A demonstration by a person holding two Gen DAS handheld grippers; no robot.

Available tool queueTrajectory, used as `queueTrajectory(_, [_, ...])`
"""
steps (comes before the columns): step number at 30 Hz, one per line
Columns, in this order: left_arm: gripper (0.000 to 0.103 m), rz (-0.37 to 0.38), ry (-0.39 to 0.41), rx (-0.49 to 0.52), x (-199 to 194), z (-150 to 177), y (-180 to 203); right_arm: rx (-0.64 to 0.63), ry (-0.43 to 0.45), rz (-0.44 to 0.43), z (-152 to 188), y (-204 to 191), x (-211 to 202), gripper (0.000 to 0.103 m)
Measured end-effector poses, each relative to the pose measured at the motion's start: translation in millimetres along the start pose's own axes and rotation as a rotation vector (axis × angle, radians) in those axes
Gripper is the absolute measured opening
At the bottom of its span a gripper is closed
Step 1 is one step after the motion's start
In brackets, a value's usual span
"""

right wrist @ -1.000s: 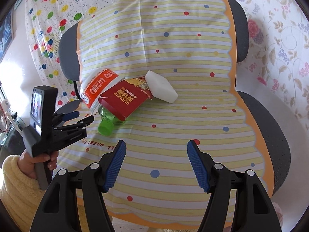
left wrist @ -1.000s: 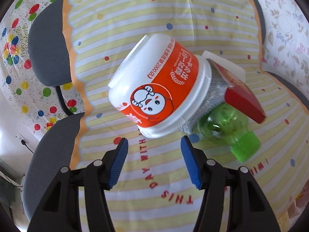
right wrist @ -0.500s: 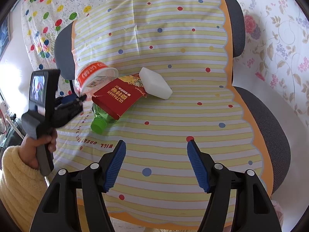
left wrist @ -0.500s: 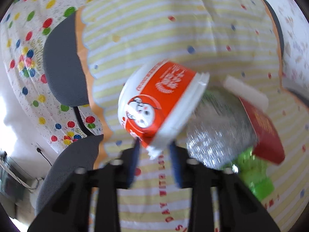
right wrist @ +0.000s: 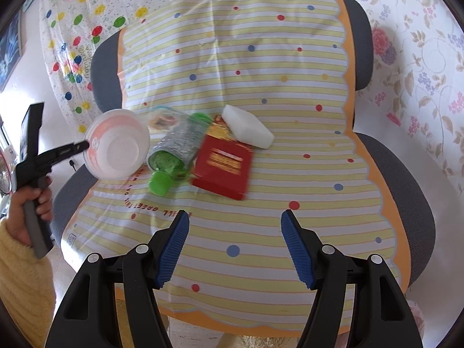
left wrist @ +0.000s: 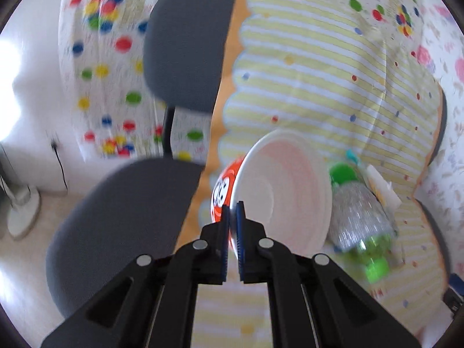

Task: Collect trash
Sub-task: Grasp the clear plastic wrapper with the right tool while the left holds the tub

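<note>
My left gripper point(left wrist: 232, 207) is shut on the rim of a white and orange noodle cup point(left wrist: 281, 185), lifted off the chair with its empty inside facing me; the cup also shows in the right wrist view point(right wrist: 117, 145), held by the left gripper point(right wrist: 82, 146). On the striped cloth point(right wrist: 261, 66) lie a green plastic bottle point(right wrist: 177, 150), a red packet point(right wrist: 224, 163) and a white foam block point(right wrist: 248, 130). The bottle shows in the left wrist view point(left wrist: 359, 220) too. My right gripper point(right wrist: 235, 229) is open and empty above the seat's front.
The cloth covers a grey office chair point(right wrist: 406, 188). A dotted sheet point(right wrist: 87, 14) and a flowered sheet point(right wrist: 420, 58) hang behind. A white fan base point(left wrist: 20, 211) stands on the floor at left. A small clear wrapper point(right wrist: 162, 119) lies behind the bottle.
My left gripper closed on the cup's rim, lifted it and swung it left off the pile. The bottle and red packet shifted. The right gripper stayed open, nearly still.
</note>
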State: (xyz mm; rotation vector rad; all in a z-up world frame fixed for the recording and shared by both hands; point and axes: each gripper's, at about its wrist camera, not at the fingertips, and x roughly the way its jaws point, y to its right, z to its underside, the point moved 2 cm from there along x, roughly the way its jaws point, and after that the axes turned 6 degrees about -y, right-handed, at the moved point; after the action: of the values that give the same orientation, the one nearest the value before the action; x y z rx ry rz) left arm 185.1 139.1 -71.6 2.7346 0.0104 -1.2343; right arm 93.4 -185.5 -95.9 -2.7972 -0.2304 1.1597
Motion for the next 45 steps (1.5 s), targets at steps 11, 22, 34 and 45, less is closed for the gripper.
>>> queueTrajectory(11, [0.007,0.078,-0.098,0.023,19.9,15.2,-5.9,-0.141,0.011,-0.008,-40.2,-43.0,30.8,0.067])
queueTrajectory(22, [0.013,0.127,-0.144,-0.025,67.8,-5.6,-14.1,-0.291,0.023,0.035,-103.5,-92.8,96.5,0.051])
queueTrajectory(34, [0.002,0.210,-0.053,-0.084,11.9,-0.2,-19.7,-0.213,0.190,-0.021,-132.9,-89.1,54.8,0.003])
queueTrajectory(45, [0.002,0.222,0.089,0.012,-90.9,29.5,22.8,-0.173,0.280,-0.058,-77.6,-59.5,-65.9,0.003])
